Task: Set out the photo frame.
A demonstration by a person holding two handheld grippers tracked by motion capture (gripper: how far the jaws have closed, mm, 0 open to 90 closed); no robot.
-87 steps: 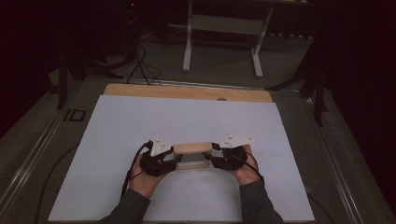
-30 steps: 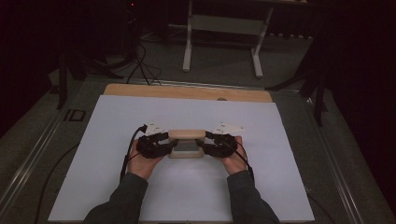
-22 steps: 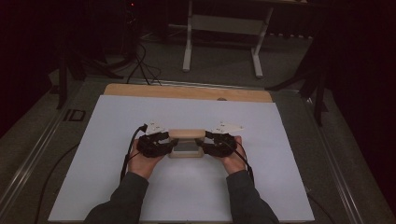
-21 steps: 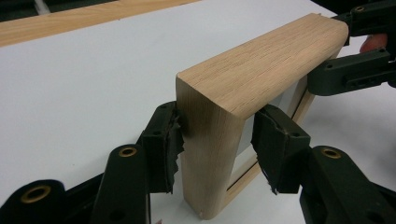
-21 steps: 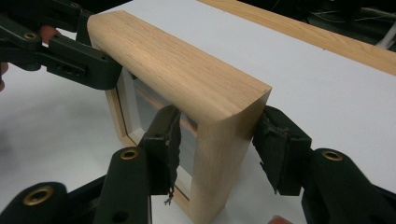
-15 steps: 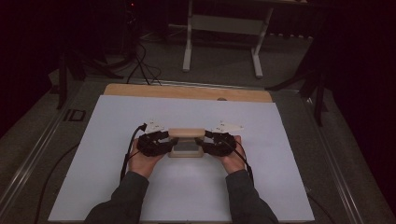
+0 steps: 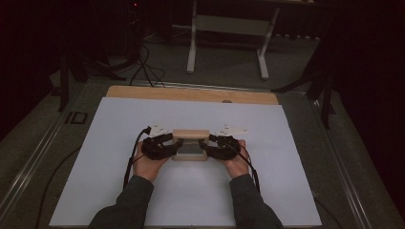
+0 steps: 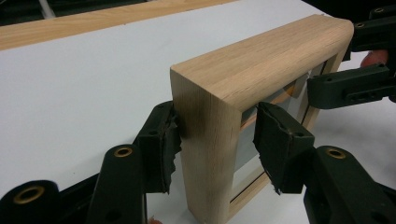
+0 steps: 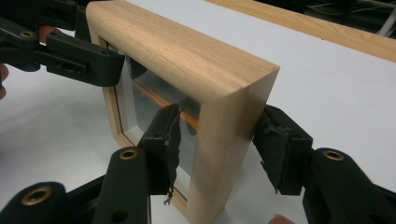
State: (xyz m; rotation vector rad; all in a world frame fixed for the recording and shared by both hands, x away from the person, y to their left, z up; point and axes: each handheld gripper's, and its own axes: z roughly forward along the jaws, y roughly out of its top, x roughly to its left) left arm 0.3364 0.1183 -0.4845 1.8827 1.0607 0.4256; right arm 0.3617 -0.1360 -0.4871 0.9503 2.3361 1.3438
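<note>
Wood frame (image 7: 190, 144) stands upright on its edge, mid-desk, a bit toward the person's side, between the two tongs. Light wood, thick rim, rounded corners, a clear pane set inside with an orange strip behind it in both gripper views.

Left tongs (image 8: 215, 140) clamp the frame's left upright: one pad on the outer face, the other on the pane side, both touching wood. Right tongs (image 9: 219, 140) do the same on the right upright, pads pressed on either face. Each gripper view also shows the other tongs farther off at the frame's far end. In the high view left tongs (image 7: 168, 143) and right tongs (image 7: 209, 144) meet the frame from opposite ends, hands behind them, dark sleeves coming in from the bottom edge. Grey three-cornered plates sit on top of both tongs. Black cable (image 7: 131, 157) loops from the left one across the sheet toward the person.

Frame bottom looks to rest on the white sheet (image 7: 119, 143); whether it is slightly raised, cannot tell.

Surface: the matte white sheet covers most of the desk (image 7: 191, 94), bare wood strip showing along the far edge. Grey metal rails run along both sides.

Room: dark, grey floor, a white stand (image 7: 229, 28) with two legs beyond the desk, black cables on the floor at far left, dark legs at right.
</note>
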